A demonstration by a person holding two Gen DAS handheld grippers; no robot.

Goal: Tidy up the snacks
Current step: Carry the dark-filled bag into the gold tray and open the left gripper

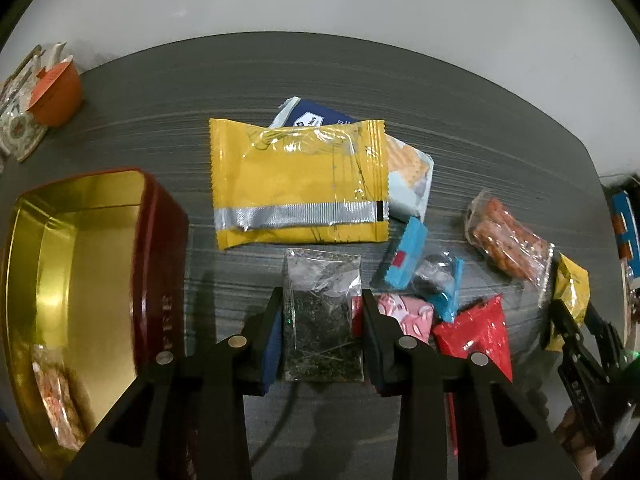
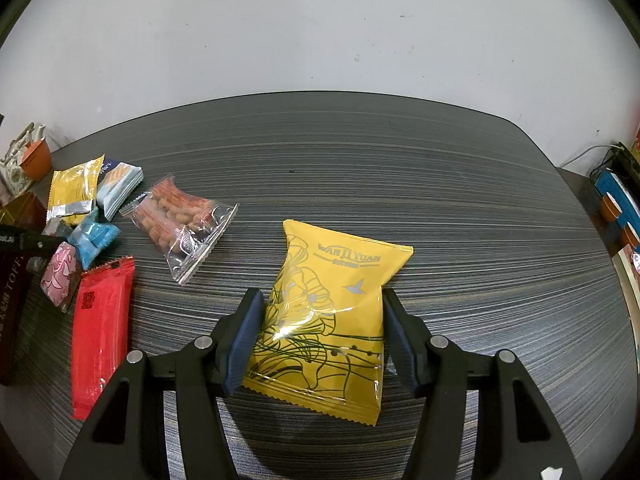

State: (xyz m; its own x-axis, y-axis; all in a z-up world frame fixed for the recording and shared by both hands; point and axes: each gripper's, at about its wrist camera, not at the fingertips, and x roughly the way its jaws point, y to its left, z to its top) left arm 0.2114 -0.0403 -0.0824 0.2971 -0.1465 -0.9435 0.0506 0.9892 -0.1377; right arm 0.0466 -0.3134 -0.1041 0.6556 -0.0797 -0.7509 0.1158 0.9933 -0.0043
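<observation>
In the left wrist view, a clear packet of dark leaves [image 1: 324, 332] lies flat on the grey striped table. My left gripper [image 1: 322, 294] points down over it, and both pads meet its long edges. To its left stands a red tin with a gold inside [image 1: 160, 208], holding one clear packet of orange snacks [image 1: 56, 392]. My right gripper [image 2: 320, 294] is shut on a yellow packet with line drawings [image 2: 332, 316], a pad on each side. That right gripper [image 1: 572, 308] also shows at the right edge of the left wrist view.
Loose snacks lie between the two grippers: a big yellow packet [image 1: 300, 184], a cracker packet [image 1: 412, 172], blue packets [image 1: 404, 256], a pink one [image 1: 404, 312], a red one [image 2: 102, 328] and clear-wrapped orange snacks [image 2: 180, 220]. An orange cup [image 1: 56, 92] stands far left by the wall.
</observation>
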